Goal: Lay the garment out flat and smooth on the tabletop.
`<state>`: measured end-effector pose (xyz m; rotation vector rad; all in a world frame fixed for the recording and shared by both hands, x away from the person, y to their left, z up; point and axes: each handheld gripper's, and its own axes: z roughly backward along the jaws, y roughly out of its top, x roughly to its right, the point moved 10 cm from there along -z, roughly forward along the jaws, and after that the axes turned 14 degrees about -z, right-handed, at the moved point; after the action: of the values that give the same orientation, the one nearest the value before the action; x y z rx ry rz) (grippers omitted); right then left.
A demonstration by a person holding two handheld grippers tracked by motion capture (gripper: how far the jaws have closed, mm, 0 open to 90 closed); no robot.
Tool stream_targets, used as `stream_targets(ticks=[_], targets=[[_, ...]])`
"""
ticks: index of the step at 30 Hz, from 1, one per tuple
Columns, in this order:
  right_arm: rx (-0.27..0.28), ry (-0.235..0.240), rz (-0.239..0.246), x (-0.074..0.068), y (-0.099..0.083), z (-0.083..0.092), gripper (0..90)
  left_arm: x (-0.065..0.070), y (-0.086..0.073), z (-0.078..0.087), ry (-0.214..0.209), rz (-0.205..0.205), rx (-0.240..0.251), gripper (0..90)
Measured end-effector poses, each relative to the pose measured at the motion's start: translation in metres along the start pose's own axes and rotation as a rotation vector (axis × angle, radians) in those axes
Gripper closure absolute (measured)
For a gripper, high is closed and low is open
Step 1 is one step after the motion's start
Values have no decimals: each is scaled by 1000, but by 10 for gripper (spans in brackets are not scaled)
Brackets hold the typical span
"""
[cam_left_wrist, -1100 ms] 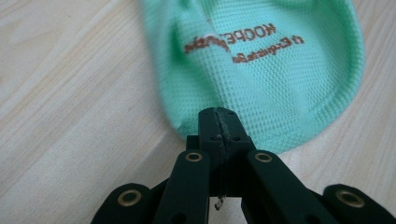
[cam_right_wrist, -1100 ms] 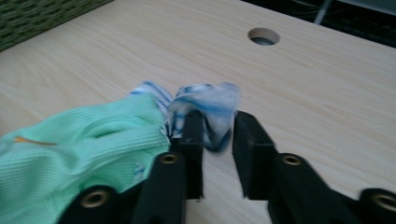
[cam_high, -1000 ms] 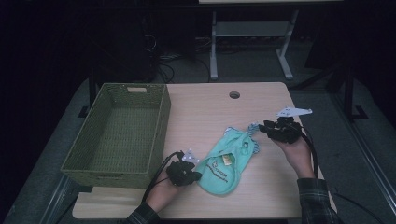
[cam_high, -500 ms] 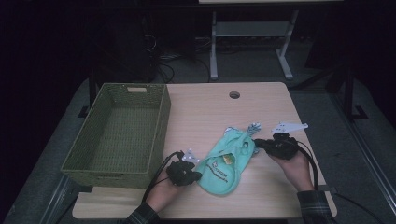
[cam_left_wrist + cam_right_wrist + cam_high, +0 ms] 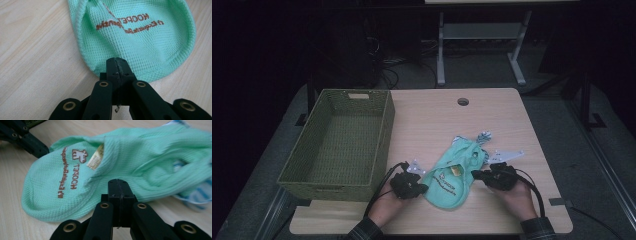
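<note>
A mint-green knit garment (image 5: 452, 175) with brown lettering and a small yellow label (image 5: 96, 157) lies crumpled on the wooden table (image 5: 437, 120) near its front edge. My left gripper (image 5: 423, 188) sits at the garment's lower left. Its jaws are shut on the hem (image 5: 150, 42), with the tips (image 5: 117, 61) pinching the rim. My right gripper (image 5: 475, 174) is at the garment's right side, low over the table. Its jaws (image 5: 117, 182) are shut over the edge of the green cloth (image 5: 62, 185). A white-and-blue patterned piece (image 5: 484, 136) pokes out at the garment's far end.
An empty woven green basket (image 5: 384, 135) stands on the table's left side, close to my left hand. A round cable hole (image 5: 463, 101) is near the far edge. Bare wood lies behind the garment. A metal stand (image 5: 477, 45) is on the dark floor beyond.
My right hand has come down and toward the person, from the garment's far right end to its right side. The left hand has stayed put.
</note>
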<state>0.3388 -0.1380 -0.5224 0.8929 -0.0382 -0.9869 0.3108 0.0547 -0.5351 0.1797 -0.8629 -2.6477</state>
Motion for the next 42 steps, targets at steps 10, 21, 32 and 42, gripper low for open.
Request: stream_targets(ticks=[10,21,32,42], targets=[[-64,-65,31,7,-10,-15,900,0,0,0,-1,-1,0,891],[-69,-132,19,29,-12,-1,900,1,-3,3,36,12,-23,891],[-27,-83,4,22,-6,5,900,-17,38,9,68,6,89,889],[-28,-51,7,13,-6,3,900,-51,81,-26,103,-46,90,893]])
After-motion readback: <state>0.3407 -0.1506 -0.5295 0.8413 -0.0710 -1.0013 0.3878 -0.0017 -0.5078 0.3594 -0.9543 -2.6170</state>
